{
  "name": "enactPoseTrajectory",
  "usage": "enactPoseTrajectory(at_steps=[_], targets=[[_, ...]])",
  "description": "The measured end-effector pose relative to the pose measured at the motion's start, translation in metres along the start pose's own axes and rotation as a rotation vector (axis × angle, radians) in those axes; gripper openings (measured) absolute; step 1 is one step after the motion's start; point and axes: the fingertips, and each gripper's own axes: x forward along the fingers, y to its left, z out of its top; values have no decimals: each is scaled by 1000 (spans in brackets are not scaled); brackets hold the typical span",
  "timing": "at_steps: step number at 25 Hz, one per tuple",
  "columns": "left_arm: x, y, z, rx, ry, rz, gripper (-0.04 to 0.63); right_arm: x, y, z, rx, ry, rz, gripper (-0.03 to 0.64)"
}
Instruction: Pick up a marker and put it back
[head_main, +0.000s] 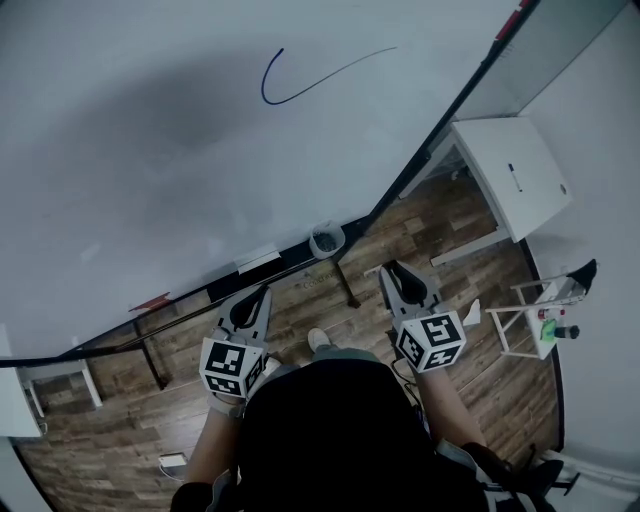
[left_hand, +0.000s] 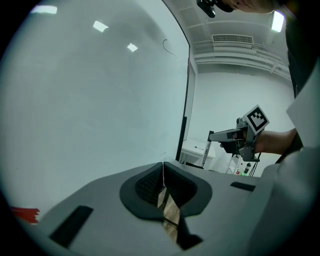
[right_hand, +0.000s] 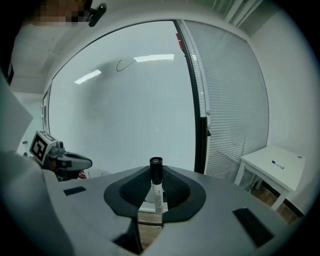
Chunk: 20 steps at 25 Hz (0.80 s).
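Observation:
A marker (right_hand: 157, 189) with a white body and a black cap stands upright between the pads of my right gripper (right_hand: 156, 176), which is shut on it. The left gripper view shows the same marker (left_hand: 205, 151) hanging below the right gripper (left_hand: 222, 136). My left gripper (left_hand: 163, 181) is shut with nothing in it; its pads meet in a thin line. In the head view both grippers, left (head_main: 250, 303) and right (head_main: 402, 278), are held side by side at waist height, facing the whiteboard (head_main: 180, 160). A blue curved line (head_main: 300, 88) is drawn on the board.
A dark rail (head_main: 200, 300) runs along the whiteboard's lower edge, with a small round cup (head_main: 326, 238) and a red item (head_main: 150, 300) by it. A white table (head_main: 500, 150) with a pen (head_main: 514, 177) stands at the right. A small white stand (head_main: 535, 322) holds bottles.

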Motion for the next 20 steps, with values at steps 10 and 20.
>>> enactPoseTrajectory(at_steps=[10, 20], targets=[[-16, 13, -6, -30, 11, 89, 21, 27, 11, 14, -23, -13, 82, 92], [-55, 31, -17, -100, 20, 277, 21, 70, 39, 36, -86, -36, 231, 92]])
